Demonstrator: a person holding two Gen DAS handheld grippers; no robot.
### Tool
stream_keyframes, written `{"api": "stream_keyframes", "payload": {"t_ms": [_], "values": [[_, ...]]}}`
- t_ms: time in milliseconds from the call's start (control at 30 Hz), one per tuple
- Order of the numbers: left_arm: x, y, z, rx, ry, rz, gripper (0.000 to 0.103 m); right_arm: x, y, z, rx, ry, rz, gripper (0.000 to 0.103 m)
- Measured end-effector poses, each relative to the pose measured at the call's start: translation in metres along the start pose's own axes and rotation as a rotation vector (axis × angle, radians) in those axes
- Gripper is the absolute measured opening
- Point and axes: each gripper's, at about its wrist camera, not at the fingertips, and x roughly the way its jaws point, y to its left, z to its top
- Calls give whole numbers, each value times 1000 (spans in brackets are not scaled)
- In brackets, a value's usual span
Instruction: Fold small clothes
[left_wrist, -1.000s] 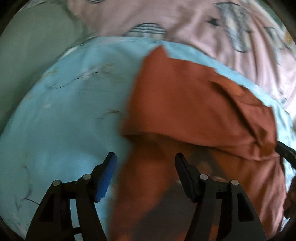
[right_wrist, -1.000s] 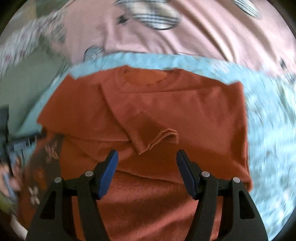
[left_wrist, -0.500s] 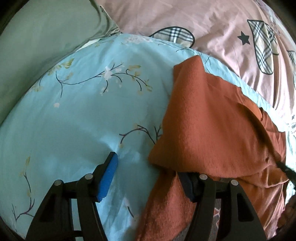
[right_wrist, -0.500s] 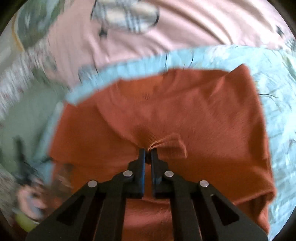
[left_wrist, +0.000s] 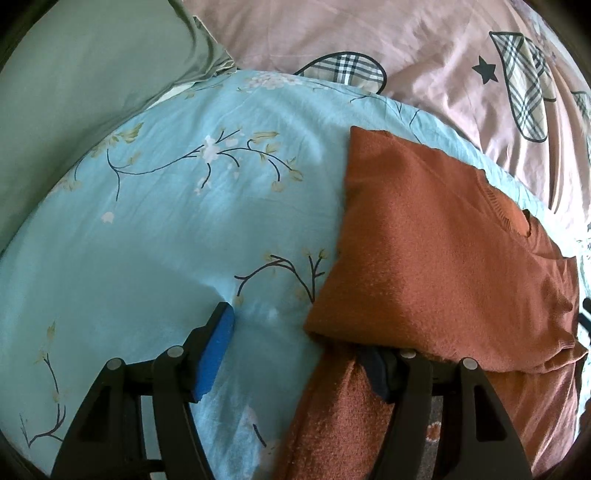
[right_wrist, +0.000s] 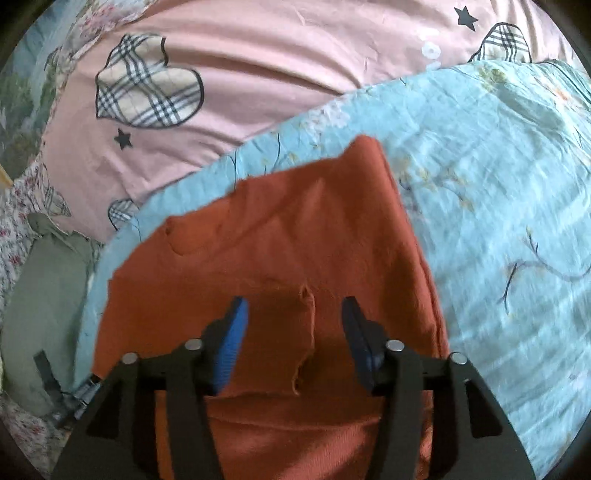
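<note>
A light-blue floral sheet (left_wrist: 155, 236) over a pink quilt (right_wrist: 280, 74) carries the rust sweater (right_wrist: 295, 236). Right claw (right_wrist: 293, 332), closed half a second ago, now spread over the cuff; left claw (left_wrist: 299, 354) open, its right finger under the fold.

- This is a bedroom in a home: the whole field of view is bedding on a bed.
- A light blue cotton sheet with printed flowering branches (left_wrist: 159, 229) covers the near part of the bed, creased and soft.
- Beyond it, at the far side, lies a pale pink duvet cover with plaid hearts and dark stars (right_wrist: 229, 74).
- A plain sage-green pillow (left_wrist: 85, 85) sits at the far left, its corner touching the blue sheet.
- A small rust-orange knitted sweater (right_wrist: 280, 240) lies on the blue sheet, household laundry rather than shop stock.
</note>
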Motion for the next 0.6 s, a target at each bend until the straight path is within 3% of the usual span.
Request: {"api": "stream_keyframes", "payload": {"t_ms": [100, 133, 167, 233, 300, 400, 467, 600], "values": [[-1, -2, -1, 6, -10, 10, 67, 22, 9, -5, -27, 61, -15, 56], [-1, -3, -2, 10, -11, 15, 67, 30, 15, -5, -53, 72, -12, 44], [-1, -4, -2, 12, -11, 16, 67, 34, 19, -7, -70, 87, 0, 8], [-2, -3, -2, 8, -13, 11, 67, 28, 28, -3, -57, 85, 67, 8], [-3, 0, -2, -2, -17, -1, 67, -6, 40, 7, -98, -40, 97, 8], [-3, 2, -2, -8, -18, -12, 67, -38, 39, 19, -117, -145, 47, 8], [-4, 0, -1, -2, -13, -9, 67, -29, 24, 22, -99, -103, -14, 8], [-5, 0, -2, 1, -3, -14, 67, 2, 0, 13, -48, 20, -25, 9]]}}
